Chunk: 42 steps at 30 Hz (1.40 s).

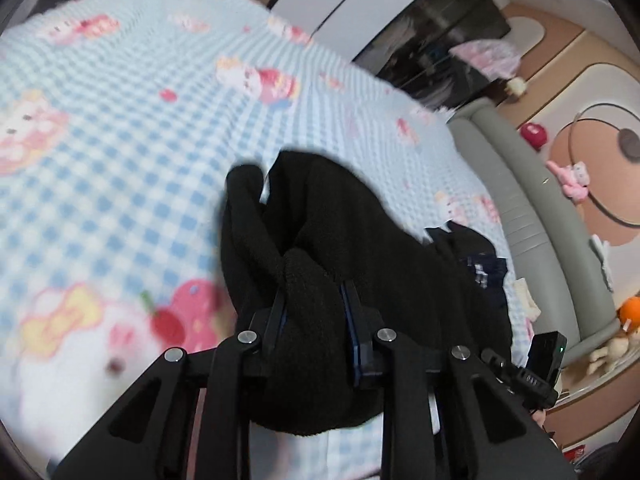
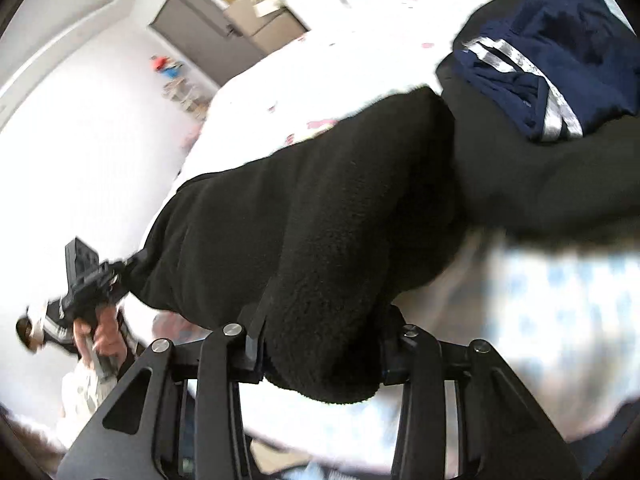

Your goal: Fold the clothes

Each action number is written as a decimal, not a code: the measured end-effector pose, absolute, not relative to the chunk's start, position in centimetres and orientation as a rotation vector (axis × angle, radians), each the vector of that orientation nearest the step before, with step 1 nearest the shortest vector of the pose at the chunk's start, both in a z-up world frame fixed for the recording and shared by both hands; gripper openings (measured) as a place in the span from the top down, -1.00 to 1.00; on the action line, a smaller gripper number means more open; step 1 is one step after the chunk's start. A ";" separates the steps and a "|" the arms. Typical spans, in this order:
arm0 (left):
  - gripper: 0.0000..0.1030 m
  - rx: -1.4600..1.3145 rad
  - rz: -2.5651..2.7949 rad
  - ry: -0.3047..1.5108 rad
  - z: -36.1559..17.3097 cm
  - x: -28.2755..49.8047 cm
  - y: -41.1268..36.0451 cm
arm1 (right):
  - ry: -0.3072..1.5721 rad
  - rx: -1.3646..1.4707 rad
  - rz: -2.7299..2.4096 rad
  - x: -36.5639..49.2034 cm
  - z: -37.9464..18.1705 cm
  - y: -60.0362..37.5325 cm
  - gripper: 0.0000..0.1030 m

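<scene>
The black fleece garment [image 2: 320,220] stretches lengthwise between both tools: the left gripper [image 1: 312,312] pinches one bunched end, the right gripper [image 2: 320,336] clamps the other.

Checked blue bedsheet [image 1: 120,160], grey padded bedframe [image 1: 516,208], white walls [image 2: 80,140].

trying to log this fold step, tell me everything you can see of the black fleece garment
The black fleece garment looks thick, soft and fuzzy, plain with no visible print. It is bunched rather than flat, lifted partly off the blue checked cartoon-print bedsheet. The left tool pinches one bunched fold; the right tool pinches another, so the cloth stretches between them. Its far part still lies on the bed, and a navy garment with silver stripes rests on it.
</scene>
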State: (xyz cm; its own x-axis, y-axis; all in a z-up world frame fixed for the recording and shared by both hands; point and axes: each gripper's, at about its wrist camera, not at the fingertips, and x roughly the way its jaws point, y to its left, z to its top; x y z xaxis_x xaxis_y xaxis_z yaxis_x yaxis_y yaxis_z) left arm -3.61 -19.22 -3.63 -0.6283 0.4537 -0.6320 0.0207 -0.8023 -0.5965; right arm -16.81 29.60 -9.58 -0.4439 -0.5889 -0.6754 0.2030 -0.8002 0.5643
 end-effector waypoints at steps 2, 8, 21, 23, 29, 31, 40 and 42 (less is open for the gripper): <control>0.42 -1.304 2.468 -0.865 -5.2 -1.6 -20.2 | -0.530 1.349 -2.222 -14.4 -10.8 28.7 0.11; 0.28 -1.314 2.506 -0.993 -6.9 2.0 -22.7 | -0.580 1.521 -2.167 -12.5 -14.7 28.6 -0.05; 0.16 -1.222 2.351 -0.392 -4.0 -2.8 -5.2 | -0.413 1.494 -2.458 -12.0 -11.8 33.9 -0.04; 0.14 -1.319 2.362 -0.325 -5.3 -4.5 -3.6 | -0.395 1.496 -2.410 -12.0 -12.7 33.2 0.07; 0.13 -1.463 2.334 -0.471 -7.6 -6.6 -4.0 | -0.358 1.432 -2.347 -12.8 -12.9 30.9 0.08; 0.13 -1.470 2.350 -0.432 -7.9 -5.5 -3.5 | -0.343 1.522 -2.332 -12.8 -13.9 31.0 0.02; 0.14 -1.448 2.327 -0.487 -9.2 -6.4 -2.9 | -0.337 1.693 -2.432 -8.3 -16.4 35.8 0.14; 0.10 -1.446 2.314 -0.469 -9.1 -6.4 -2.8 | -0.378 1.661 -2.460 -7.6 -15.4 36.3 0.23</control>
State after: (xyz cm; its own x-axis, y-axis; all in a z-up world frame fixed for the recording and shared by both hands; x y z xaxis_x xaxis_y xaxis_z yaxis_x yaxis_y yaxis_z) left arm -6.35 -2.82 -9.09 -0.4046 0.4753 -0.7813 -0.1332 -0.8759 -0.4638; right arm -7.62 36.34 -15.39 -0.3758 -0.2619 -0.8889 -0.0169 -0.9571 0.2891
